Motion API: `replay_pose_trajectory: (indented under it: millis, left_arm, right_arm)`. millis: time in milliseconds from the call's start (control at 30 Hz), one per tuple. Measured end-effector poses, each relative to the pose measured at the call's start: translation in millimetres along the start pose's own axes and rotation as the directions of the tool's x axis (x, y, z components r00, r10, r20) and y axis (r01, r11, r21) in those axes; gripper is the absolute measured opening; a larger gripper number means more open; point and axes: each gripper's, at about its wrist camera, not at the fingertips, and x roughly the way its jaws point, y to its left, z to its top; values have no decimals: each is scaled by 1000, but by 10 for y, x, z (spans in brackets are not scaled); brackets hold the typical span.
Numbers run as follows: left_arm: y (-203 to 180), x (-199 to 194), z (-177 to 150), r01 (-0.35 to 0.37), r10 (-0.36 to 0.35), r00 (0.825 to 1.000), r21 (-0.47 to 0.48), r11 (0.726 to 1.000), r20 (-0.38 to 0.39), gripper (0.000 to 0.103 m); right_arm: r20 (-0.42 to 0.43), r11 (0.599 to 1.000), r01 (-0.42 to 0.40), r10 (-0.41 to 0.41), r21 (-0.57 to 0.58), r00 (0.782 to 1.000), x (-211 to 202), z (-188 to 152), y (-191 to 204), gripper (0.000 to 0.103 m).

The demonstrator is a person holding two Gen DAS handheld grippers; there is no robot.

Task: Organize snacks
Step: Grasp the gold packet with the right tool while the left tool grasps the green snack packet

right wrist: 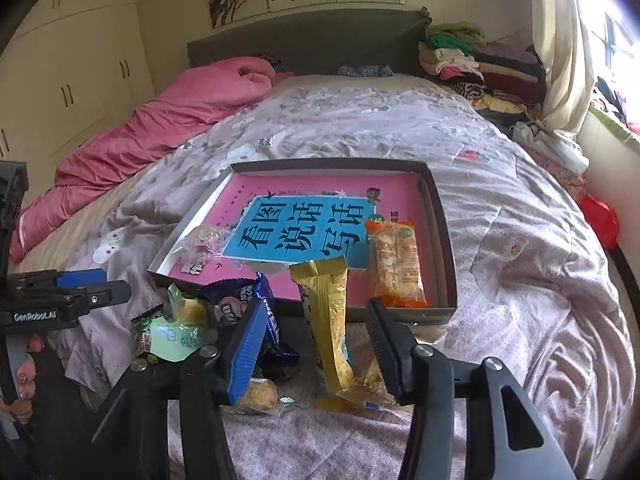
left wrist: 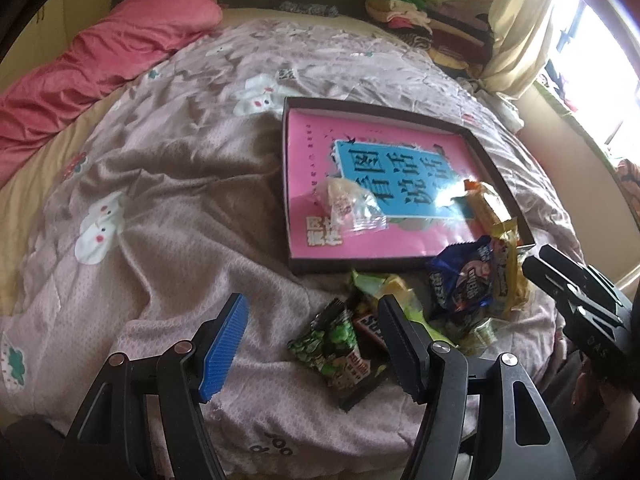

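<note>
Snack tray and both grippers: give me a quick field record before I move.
tray: shallow dark box on the bed, pink book cover as its floor
in tray: clear-wrapped snack; orange-ended cracker pack
outside tray: loose pile at its near edge, including gold packet, blue packet, green packet
left gripper: open, empty
right gripper: open, gold packet between jaws, not gripped

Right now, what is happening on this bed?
A person is sorting snacks into a box on the bed. Two packets already lie inside: a clear one and an orange one. The rest sit in a pile before the box. The right claw is open around a gold packet; the left claw is open, holding nothing.
</note>
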Motion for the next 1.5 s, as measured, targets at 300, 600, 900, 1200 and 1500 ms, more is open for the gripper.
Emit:
replay_pose_trajectory:
  millis: [300, 600, 900, 1200, 1500]
  left_arm:
    - [10, 123, -158, -3, 2, 998, -8, 1000, -61, 69]
    - [-26, 285, -241, 15, -17, 995, -24, 1000, -102, 69]
    - [-94, 426, -286, 40, -41, 993, -16, 999, -111, 69]
    - [-26, 503, -298, 70, -78, 993, -83, 994, -92, 56]
    - [-43, 571, -275, 67, -71, 996, -76, 995, -57, 47]
  right_arm:
    - [-29, 1000, 0, 0, 13, 1000, 105, -85, -76, 45]
    - [-38, 1000, -5, 5, 12, 999, 185, -127, -137, 42]
    - [-48, 999, -28, 27, -29, 998, 336, -179, -110, 33]
    - [-53, 995, -72, 69, -62, 996, 521, -222, -58, 19]
    - [0, 990, -131, 131, -56, 991, 429, -137, -66, 17]
